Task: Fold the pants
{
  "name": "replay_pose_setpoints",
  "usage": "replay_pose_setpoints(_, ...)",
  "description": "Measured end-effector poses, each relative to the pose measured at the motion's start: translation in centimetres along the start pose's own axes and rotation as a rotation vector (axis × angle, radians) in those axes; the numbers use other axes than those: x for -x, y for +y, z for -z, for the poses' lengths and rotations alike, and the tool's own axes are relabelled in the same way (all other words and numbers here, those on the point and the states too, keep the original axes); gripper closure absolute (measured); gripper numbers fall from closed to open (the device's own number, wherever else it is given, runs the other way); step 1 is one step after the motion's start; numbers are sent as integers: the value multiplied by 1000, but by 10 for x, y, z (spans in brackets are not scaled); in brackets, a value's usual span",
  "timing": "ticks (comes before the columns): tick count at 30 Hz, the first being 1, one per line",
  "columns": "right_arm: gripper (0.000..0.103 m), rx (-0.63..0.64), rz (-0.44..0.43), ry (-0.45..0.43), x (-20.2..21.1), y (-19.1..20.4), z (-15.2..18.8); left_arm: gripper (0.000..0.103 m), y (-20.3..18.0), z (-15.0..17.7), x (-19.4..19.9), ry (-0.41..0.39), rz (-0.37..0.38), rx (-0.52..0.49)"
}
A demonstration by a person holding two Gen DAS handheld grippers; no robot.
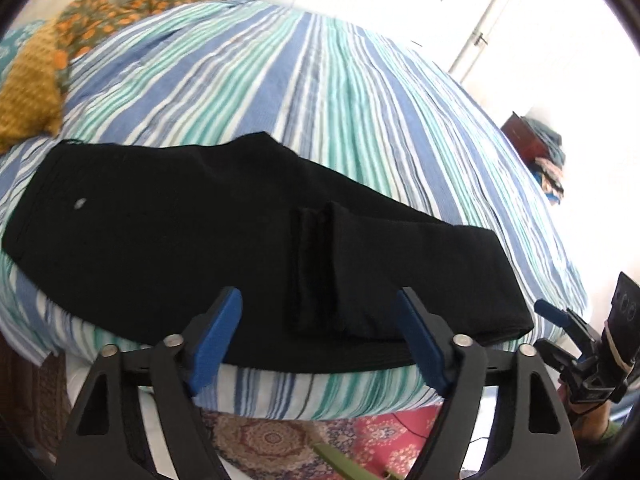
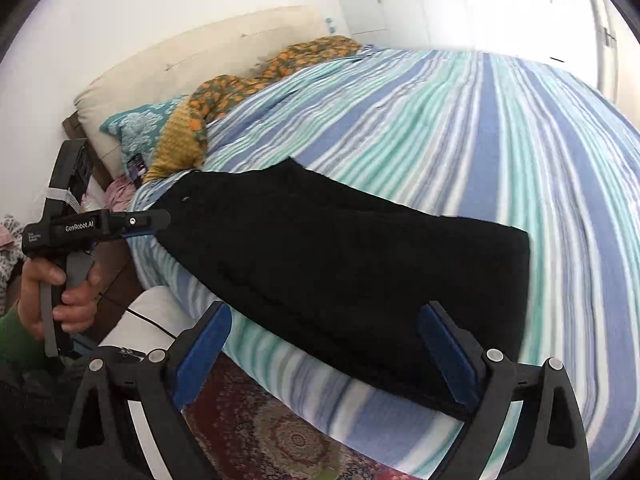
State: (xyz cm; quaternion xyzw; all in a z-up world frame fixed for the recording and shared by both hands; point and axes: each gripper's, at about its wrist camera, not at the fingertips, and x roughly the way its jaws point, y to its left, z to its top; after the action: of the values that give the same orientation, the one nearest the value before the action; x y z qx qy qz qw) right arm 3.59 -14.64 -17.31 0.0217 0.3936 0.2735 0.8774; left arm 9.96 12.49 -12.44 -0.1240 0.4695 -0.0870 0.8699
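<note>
Black pants [image 1: 168, 232] lie folded flat near the front edge of the bed, with the leg ends [image 1: 316, 268] doubled back on top. They also show in the right wrist view [image 2: 352, 264]. My left gripper [image 1: 320, 304] is open and empty, its blue pads just above the near edge of the pants. My right gripper [image 2: 326, 320] is open and empty, over the near edge of the folded pants. The left gripper shows in the right wrist view [image 2: 156, 222] at the waist end, and the right gripper shows at the right edge of the left wrist view [image 1: 556, 316].
The bed has a blue, teal and white striped cover [image 1: 320, 92]. An orange-patterned blanket [image 1: 60, 56] and a teal pillow [image 2: 136, 132] lie at the head end by the cream headboard [image 2: 180, 60]. A red patterned rug [image 1: 360, 436] covers the floor below.
</note>
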Motion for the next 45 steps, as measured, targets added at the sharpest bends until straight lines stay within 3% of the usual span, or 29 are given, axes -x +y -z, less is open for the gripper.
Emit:
replay_pose_setpoints(3,8,-115,58,-29,25,-31,17,38,-19,-9,-34,63,-48,-40)
replay_pose_setpoints(6,8,-207,64,-63,37,-54,18,38,-32,-10,-51,86,-93,-101)
replay_pose_setpoints(10,8,-193,64,-82,37,-61,13,38,-35,-4,-62,109,-151,-136)
replay_pose_setpoints(14,9,-166,42,-44,19,-49,8,40,-25,0,-68,129,-148,-108)
replay_pose_setpoints(18,8,-118,48,-40,14,-38,7,56,-22,6,-67,128,-160,-110)
replay_pose_setpoints(24,8,-151,54,-27,10,-43,9,93,-20,4,-62,114,-168,-112)
replay_pose_setpoints(31,8,-168,60,-27,11,-46,11,98,-38,5,-48,44,-243,-193)
replay_pose_setpoints(34,8,-175,64,-34,13,-48,12,99,-29,4,-47,31,-258,-159)
replay_pose_setpoints(38,8,-201,62,-33,13,-53,12,96,-11,5,-54,81,-174,-102)
replay_pose_setpoints(39,8,-206,62,-30,13,-54,13,87,-9,4,-49,76,-147,-95)
replay_pose_setpoints(40,9,-209,63,-28,13,-55,13,70,-6,2,-42,66,-107,-76)
replay_pose_setpoints(41,8,-211,64,-29,14,-55,14,59,-2,1,-35,48,-82,-58)
replay_pose_setpoints(42,8,-214,62,-32,15,-56,14,38,3,-1,-28,18,-72,-36)
replay_pose_setpoints(43,9,-219,61,-34,15,-57,14,32,8,-3,-23,-5,-70,-16)
replay_pose_setpoints(45,8,-230,56,-37,15,-60,13,33,14,-9,-27,20,-73,3)
